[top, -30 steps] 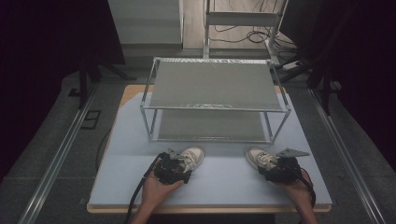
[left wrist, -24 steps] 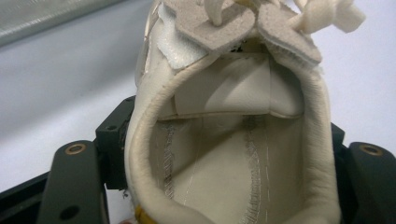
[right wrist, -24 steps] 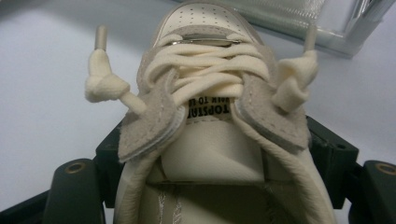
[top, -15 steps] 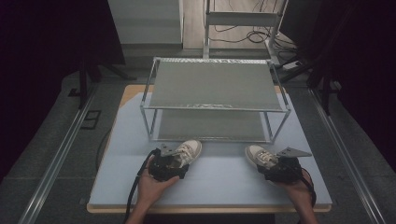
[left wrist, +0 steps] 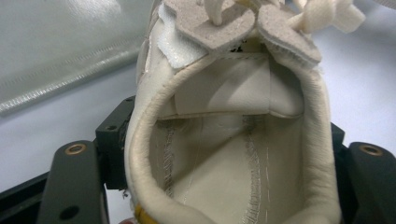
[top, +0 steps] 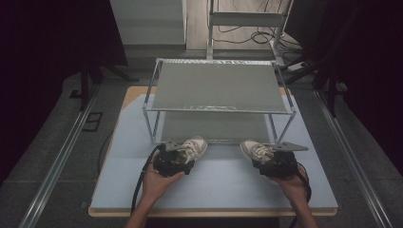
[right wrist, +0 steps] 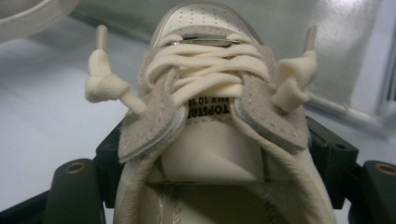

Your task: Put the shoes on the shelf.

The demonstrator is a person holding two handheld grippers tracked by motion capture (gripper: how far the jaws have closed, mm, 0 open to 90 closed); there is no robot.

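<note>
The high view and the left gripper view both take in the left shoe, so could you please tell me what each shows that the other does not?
High view alone: the two-tier metal rack, the right shoe in the right tool, and both hands. Left gripper view alone: the left shoe's inner lining and insole stitching. Both: the left shoe held at its heel by the left tool, on the pale blue table.

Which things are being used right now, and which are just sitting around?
In use:
left gripper, clamped on the left shoe
right gripper, clamped on the right shoe
shelf rack, right ahead of them

Just there:
cables on the floor behind
</note>
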